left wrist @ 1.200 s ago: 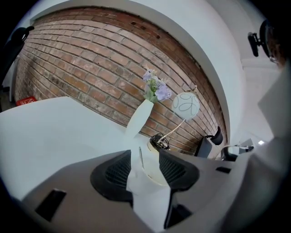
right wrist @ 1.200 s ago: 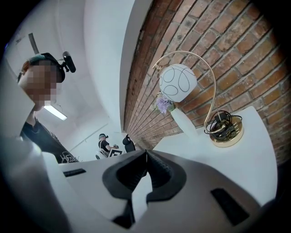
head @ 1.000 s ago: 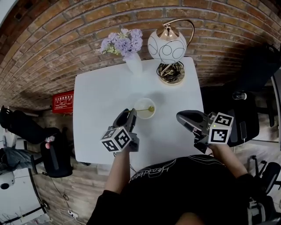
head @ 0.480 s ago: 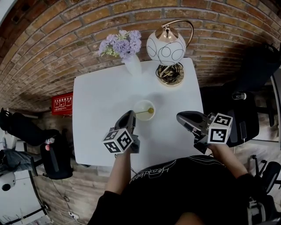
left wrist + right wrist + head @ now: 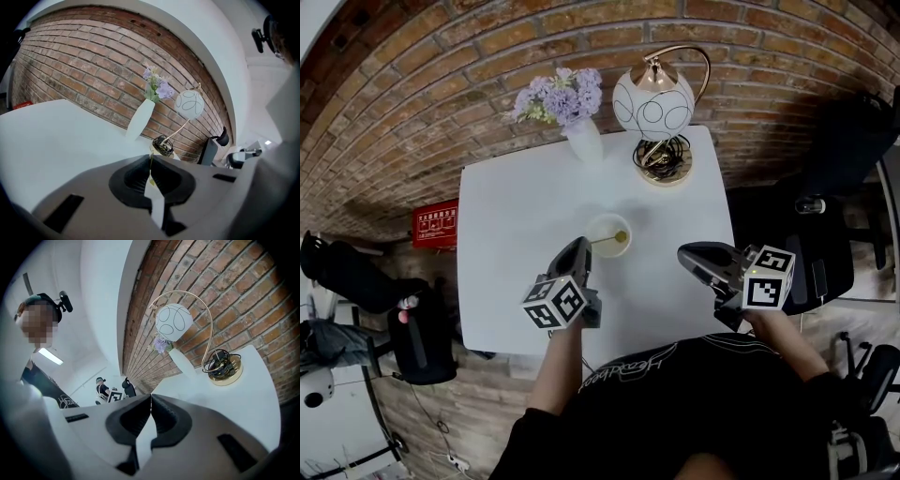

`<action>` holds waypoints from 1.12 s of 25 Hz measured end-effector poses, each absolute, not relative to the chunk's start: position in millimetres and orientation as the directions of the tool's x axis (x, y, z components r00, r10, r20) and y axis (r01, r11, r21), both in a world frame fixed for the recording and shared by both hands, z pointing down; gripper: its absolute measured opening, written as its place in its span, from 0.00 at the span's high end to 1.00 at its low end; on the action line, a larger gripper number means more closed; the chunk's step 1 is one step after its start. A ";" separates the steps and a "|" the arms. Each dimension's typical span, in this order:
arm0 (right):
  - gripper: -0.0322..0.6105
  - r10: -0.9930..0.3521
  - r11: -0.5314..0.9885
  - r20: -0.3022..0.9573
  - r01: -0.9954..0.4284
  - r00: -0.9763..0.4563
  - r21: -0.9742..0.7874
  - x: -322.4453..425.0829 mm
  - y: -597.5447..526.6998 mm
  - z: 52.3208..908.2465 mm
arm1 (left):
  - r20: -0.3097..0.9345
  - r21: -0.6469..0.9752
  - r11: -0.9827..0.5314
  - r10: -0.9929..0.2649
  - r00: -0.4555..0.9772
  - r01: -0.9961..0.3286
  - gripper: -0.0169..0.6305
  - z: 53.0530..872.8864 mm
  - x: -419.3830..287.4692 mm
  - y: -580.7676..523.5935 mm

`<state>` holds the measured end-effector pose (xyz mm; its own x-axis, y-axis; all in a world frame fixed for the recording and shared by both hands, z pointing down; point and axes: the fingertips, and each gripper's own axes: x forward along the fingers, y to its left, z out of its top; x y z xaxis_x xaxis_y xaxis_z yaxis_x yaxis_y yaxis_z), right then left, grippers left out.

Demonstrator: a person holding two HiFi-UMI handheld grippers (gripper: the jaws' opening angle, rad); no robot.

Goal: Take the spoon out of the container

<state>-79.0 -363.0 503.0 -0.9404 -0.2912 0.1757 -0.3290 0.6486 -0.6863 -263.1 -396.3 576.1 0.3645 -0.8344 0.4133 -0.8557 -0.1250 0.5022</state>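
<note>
A small white container [image 5: 607, 224] sits mid-table with a thin gold spoon [image 5: 620, 236] lying in it, handle pointing toward my left gripper [image 5: 581, 247]. That gripper's jaws have just been closing, and the spoon handle is between them. In the left gripper view, the slim yellow handle [image 5: 150, 165] runs down the seam of the shut left gripper [image 5: 150, 158]. My right gripper [image 5: 683, 253] hovers over the table's right edge. Its jaws meet in the right gripper view [image 5: 150, 399] with nothing between them.
At the back of the white table [image 5: 506, 234] stand a white vase of purple flowers [image 5: 584, 141] and a globe lamp [image 5: 654, 101] on a gold base with coiled cable [image 5: 662, 156]. Dark chairs [image 5: 848, 141] stand to the right, and a red box [image 5: 436, 223] lies on the floor at left.
The left gripper's jaws stood apart around the spoon handle and have come together on it. Both hands have stayed almost in place.
</note>
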 end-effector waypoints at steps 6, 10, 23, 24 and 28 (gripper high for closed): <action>0.95 -0.296 0.652 0.169 -0.328 -0.940 -0.684 -78.2 -355.2 497.4 | 0.389 0.500 -0.136 -0.847 0.362 -0.856 0.96 562.6 -263.8 -392.4; 0.95 -0.298 0.661 0.161 -0.326 -0.941 -0.676 -78.3 -346.3 492.0 | 0.352 0.514 -0.138 -0.866 0.355 -0.847 0.96 545.9 -270.0 -385.6; 0.95 -0.329 0.705 0.109 -0.320 -0.938 -0.632 -71.1 -304.1 456.6 | 0.210 0.495 -0.207 -0.914 0.347 -0.844 0.96 457.8 -273.4 -325.8; 0.95 -0.328 0.710 0.103 -0.317 -0.939 -0.629 -71.6 -298.6 453.5 | 0.204 0.494 -0.214 -0.914 0.352 -0.843 0.96 451.7 -271.8 -318.3; 0.95 -0.319 0.730 0.079 -0.298 -0.944 -0.615 -76.3 -273.4 441.9 | 0.178 0.507 -0.242 -0.910 0.376 -0.827 0.96 430.3 -264.2 -284.8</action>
